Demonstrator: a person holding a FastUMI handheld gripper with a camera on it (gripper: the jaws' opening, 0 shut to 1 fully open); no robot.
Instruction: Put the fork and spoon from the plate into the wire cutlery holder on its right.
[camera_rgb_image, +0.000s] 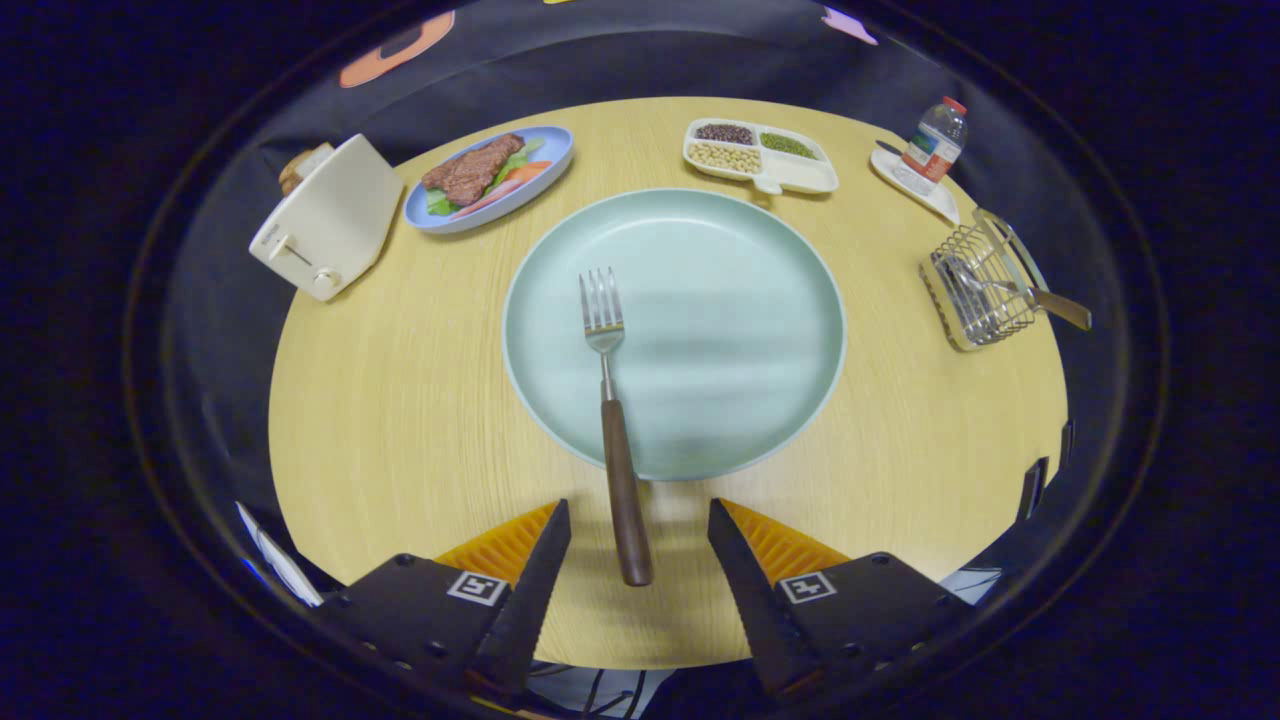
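A fork (612, 400) with a dark wooden handle lies on the pale green plate (740, 300), tines pointing away, its handle reaching over the plate's near rim onto the table. My gripper (640, 520) is open, one finger on each side of the handle's end, above it and not touching. To the right of the plate stands the wire cutlery holder (978, 288), with a spoon (1040, 297) in it, its wooden handle sticking out to the right.
The round wooden table (400, 400) also carries a white toaster (325, 220) at the far left, a blue plate of steak and vegetables (490, 175), a divided dish of beans (760, 155) and a small bottle (935, 140) on a white dish.
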